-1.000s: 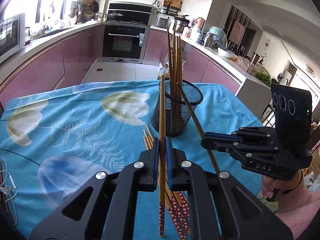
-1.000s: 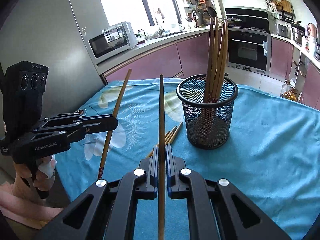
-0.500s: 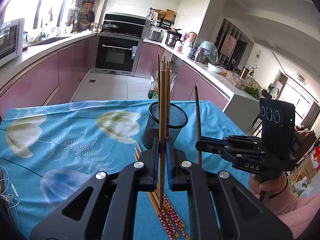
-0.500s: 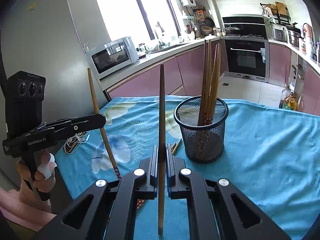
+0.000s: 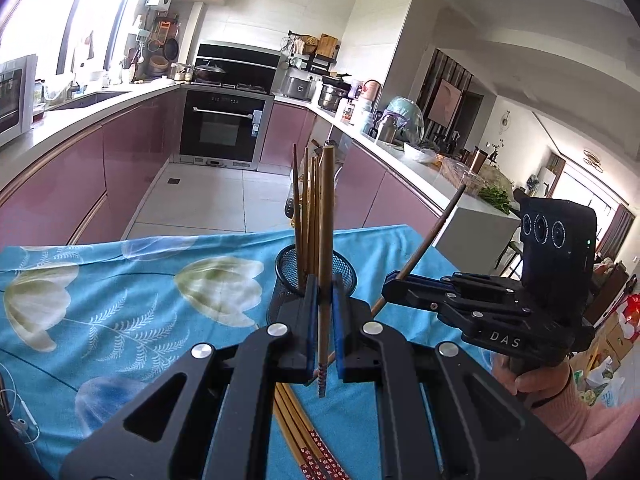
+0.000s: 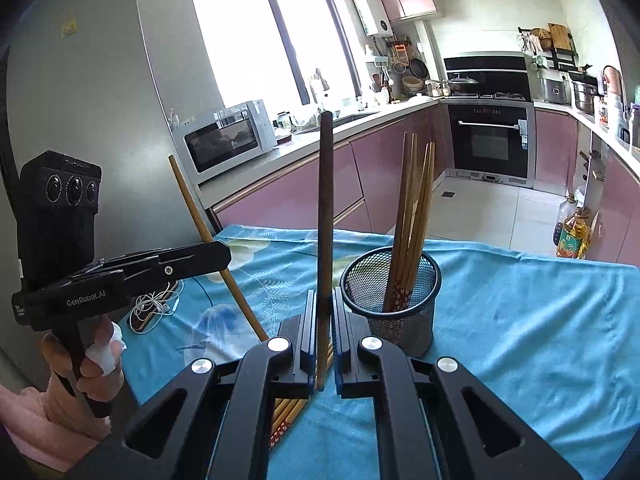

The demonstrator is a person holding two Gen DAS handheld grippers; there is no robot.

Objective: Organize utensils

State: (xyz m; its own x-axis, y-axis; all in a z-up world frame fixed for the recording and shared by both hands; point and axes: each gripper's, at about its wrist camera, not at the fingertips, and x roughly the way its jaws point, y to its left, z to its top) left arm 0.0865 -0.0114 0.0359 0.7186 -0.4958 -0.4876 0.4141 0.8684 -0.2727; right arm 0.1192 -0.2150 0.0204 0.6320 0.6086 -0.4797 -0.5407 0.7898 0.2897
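My left gripper is shut on a wooden chopstick held upright above the table. My right gripper is shut on a darker chopstick, also upright. Each gripper shows in the other's view: the right gripper at the right, the left gripper at the left. A black mesh holder stands on the blue cloth with several chopsticks in it; it also shows in the left wrist view. More chopsticks lie flat on the cloth below both grippers.
The table has a blue floral cloth. White earphones on a dark object lie near its left edge. Pink kitchen cabinets, an oven and a microwave stand beyond.
Both grippers have risen and drawn back from the table, each keeping its chopstick. The holder looks smaller and farther. Both chopsticks now tilt differently.
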